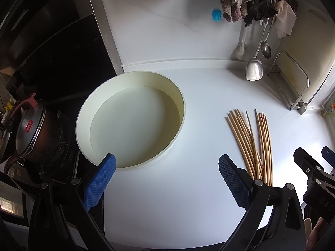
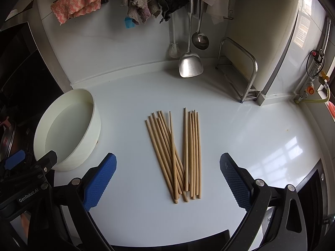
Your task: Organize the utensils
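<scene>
Nearest the right wrist camera, the right gripper [image 2: 167, 179] hung just above a white countertop [image 2: 261, 138] with its blue-padded fingers [image 2: 100, 182] spread wide and nothing between them. A loose bundle of wooden chopsticks [image 2: 178, 152] lay flat on the counter directly ahead, inside the span of the fingers but not touching them. The sticks formed two groups that crossed at their near ends and fanned apart toward the wall.

The left gripper [image 1: 166, 179] was to the left of the chopsticks [image 1: 251, 142], its jaws likewise wide apart and holding nothing. Its left finger [image 1: 100, 184] overlapped the near rim of a round, shallow, cream-coloured basin [image 1: 134, 115] in the picture; whether it touched the rim could not be told. The basin sat on the counter well to the left of the chopsticks and held no utensils.

Left of the basin, a dark pot with a glass lid [image 1: 31, 129] stood on a stove.

Farther back, where the counter met the wall, a metal spatula [image 2: 190, 62], a ladle [image 2: 200, 37] and a white brush [image 2: 174, 50] hung from a rail. Several rags [image 2: 146, 0] and a pink cloth [image 2: 79, 0] were draped above them. A small blue silicone brush [image 2: 129, 22] hung beside the rags. To the right, a white cutting board [image 2: 263, 31] stood upright in a metal rack [image 2: 240, 73].
</scene>
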